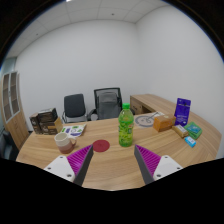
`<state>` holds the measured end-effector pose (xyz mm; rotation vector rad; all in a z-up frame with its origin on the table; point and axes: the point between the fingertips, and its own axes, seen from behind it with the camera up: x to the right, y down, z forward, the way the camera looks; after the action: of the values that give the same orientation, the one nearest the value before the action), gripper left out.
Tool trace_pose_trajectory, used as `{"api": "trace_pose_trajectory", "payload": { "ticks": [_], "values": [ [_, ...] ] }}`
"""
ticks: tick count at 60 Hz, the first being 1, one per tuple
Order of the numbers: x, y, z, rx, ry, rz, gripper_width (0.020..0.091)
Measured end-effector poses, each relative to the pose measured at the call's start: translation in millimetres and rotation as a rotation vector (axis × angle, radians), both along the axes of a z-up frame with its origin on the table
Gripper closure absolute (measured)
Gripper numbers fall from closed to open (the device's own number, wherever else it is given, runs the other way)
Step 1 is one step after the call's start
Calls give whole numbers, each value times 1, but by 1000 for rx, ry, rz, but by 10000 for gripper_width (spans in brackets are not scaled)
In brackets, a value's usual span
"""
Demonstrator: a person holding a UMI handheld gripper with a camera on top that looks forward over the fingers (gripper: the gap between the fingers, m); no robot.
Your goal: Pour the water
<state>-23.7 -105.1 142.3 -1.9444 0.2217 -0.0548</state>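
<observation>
My hand-held gripper (112, 166) hung released and empty at bottom centre; the green bottle (126, 126) stood beyond it on the counter (120, 165).

1. A bottle (126, 126) is set on the bench (110, 168), beyond the hand-held gripper (111, 162).
2. A cup (64, 142) is placed left of it.
3. Boxes (183, 112) are found right.
4. Chairs (107, 102) are placed behind.
</observation>
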Motion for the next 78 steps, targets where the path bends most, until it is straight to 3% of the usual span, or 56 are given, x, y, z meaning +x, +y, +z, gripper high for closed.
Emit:
{"api": "trace_pose_trajectory", "payload": {
  "ticks": [15, 28, 31, 36, 44, 54, 68, 78],
  "values": [
    [76, 116, -52, 39, -65, 23, 247],
    [88, 193, -60, 134, -128, 113, 254],
    [85, 203, -63, 148, -112, 130, 316],
    [85, 214, -70, 165, -113, 151, 496],
    [78, 221, -69, 188, -127, 212, 560],
    [73, 223, -68, 172, -162, 247, 774],
    [72, 219, -66, 138, -347, 244, 775],
    [28, 218, -53, 79, -607, 361, 776]
  ]
}}
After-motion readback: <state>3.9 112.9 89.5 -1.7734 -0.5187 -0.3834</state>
